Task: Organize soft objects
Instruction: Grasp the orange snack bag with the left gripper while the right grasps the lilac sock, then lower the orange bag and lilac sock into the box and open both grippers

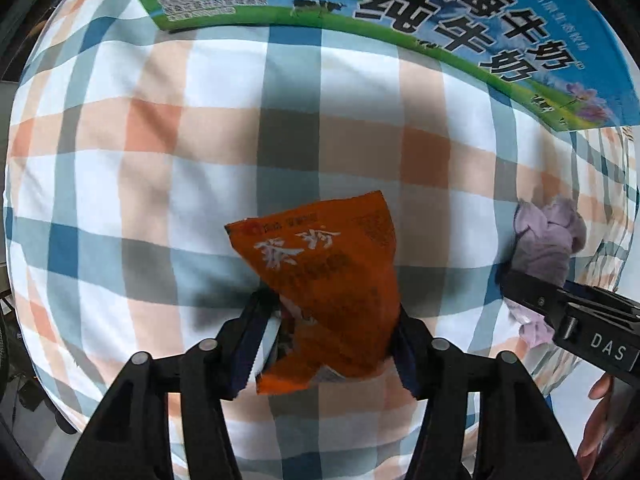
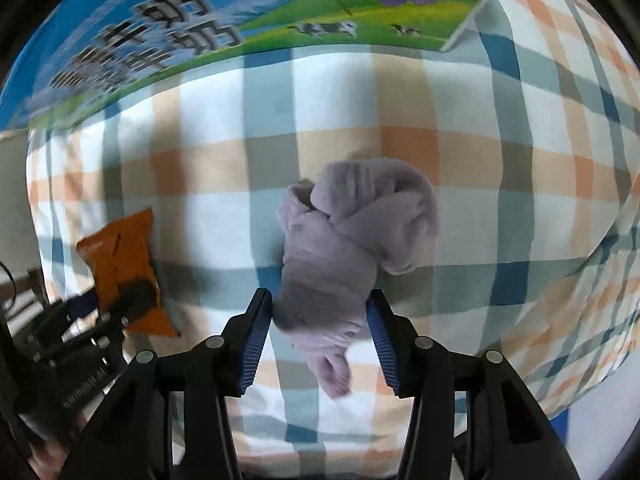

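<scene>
My left gripper (image 1: 326, 340) is shut on an orange snack packet (image 1: 328, 280) and holds it above the checked cloth (image 1: 160, 184). The packet also shows at the left of the right wrist view (image 2: 124, 264). My right gripper (image 2: 320, 340) is shut on a bundled lilac cloth (image 2: 344, 240), which also shows at the right of the left wrist view (image 1: 548, 240) with the right gripper's body (image 1: 580, 320) in front of it.
A blue and green milk carton box stands at the back (image 1: 440, 12), also across the top of the right wrist view (image 2: 200, 32). The checked cloth (image 2: 520, 160) covers the surface and drops off at the right side.
</scene>
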The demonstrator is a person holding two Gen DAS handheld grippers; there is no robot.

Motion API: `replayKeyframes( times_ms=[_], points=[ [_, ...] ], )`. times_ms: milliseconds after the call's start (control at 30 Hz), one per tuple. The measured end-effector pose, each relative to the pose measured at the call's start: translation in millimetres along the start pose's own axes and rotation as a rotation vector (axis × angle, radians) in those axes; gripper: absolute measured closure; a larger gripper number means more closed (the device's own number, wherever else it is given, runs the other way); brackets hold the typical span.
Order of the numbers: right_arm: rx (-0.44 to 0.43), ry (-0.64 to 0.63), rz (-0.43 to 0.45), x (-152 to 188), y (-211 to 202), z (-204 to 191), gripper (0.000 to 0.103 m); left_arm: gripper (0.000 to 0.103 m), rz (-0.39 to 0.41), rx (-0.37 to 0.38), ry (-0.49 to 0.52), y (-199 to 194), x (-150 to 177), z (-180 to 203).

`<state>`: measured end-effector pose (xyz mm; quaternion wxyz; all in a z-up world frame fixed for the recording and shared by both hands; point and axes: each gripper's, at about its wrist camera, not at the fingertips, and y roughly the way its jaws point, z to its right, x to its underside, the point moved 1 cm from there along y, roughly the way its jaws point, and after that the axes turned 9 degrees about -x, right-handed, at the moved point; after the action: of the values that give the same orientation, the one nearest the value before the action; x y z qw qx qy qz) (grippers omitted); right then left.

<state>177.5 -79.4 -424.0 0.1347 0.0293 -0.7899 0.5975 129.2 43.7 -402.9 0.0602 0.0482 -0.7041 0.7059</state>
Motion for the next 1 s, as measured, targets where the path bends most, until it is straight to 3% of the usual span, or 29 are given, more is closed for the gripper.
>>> replayKeyframes(
  times_ms=[267, 400, 600, 667, 733, 1000],
  points=[
    [-0.057, 0.078, 0.037, -6.0, 7.2, 6.6, 0.052, 0.054, 0.051, -0.044, 0.011, -8.0, 20.3, 13.9],
    [-0.031, 0.061, 0.038, -4.6, -7.3, 26.6, 0.051, 0.055, 0.055, -0.055, 0.008, 3.8, 32.0, 14.0],
    [-0.049, 0.071, 0.071, -13.1, -31.3, 56.0, 0.048, 0.055, 0.057, -0.069, 0.01, -8.0, 13.9, 20.2],
    [-0.05, 0.063, 0.073, -14.9, -36.3, 56.9, 0.051, 0.056, 0.058, -0.07, 0.011, -14.7, 5.1, 18.4],
    [-0.049, 0.057, 0.068, -11.5, -40.5, 59.0, 0.061, 0.057, 0.064, -0.071, 0.008, -22.0, 3.4, 20.8],
    [-0.061, 0.036, 0.071, -2.4, -53.1, 52.3, 0.065, 0.058, 0.126, -0.053, 0.016, -61.5, 5.3, 32.2]
  ],
)
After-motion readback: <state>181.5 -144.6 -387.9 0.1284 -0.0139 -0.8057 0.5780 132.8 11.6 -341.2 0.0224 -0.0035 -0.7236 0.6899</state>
